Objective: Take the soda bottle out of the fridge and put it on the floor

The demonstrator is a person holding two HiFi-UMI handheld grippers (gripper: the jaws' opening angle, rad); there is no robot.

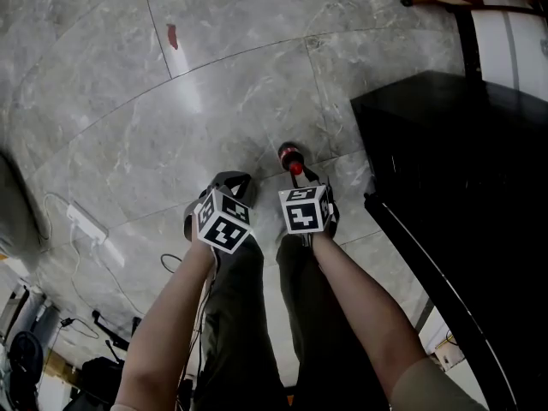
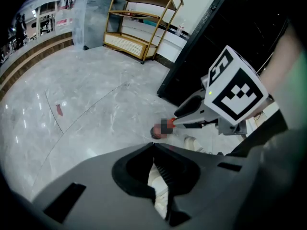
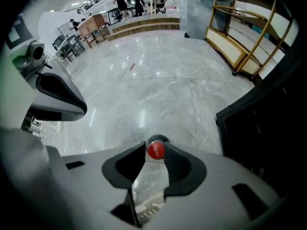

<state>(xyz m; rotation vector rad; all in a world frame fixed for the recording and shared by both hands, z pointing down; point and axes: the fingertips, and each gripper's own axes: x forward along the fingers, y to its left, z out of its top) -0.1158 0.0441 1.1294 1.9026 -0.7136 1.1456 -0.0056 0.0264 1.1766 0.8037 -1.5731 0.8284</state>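
Note:
A dark soda bottle [image 1: 289,154] with a red cap [image 3: 155,150] hangs upright just above the grey marble floor, close to the black fridge [image 1: 462,161]. My right gripper [image 1: 301,175] points straight down and is shut on the bottle's cap, which sits squeezed between its two tips [image 3: 155,147]. In the left gripper view, the right gripper [image 2: 175,121] grips the top of the bottle [image 2: 157,132], whose lower part is partly hidden. My left gripper [image 1: 233,180] hangs just left of it, tilted down. Its tips [image 2: 153,146] meet with nothing between them.
The fridge's open door [image 1: 428,264] stands right of my legs. A white power strip [image 1: 86,223] with cables lies on the floor at left. A red mark [image 1: 172,35] is farther out. A wooden shelf unit [image 3: 249,32] stands beyond the fridge. My shoe [image 2: 194,143] is under the grippers.

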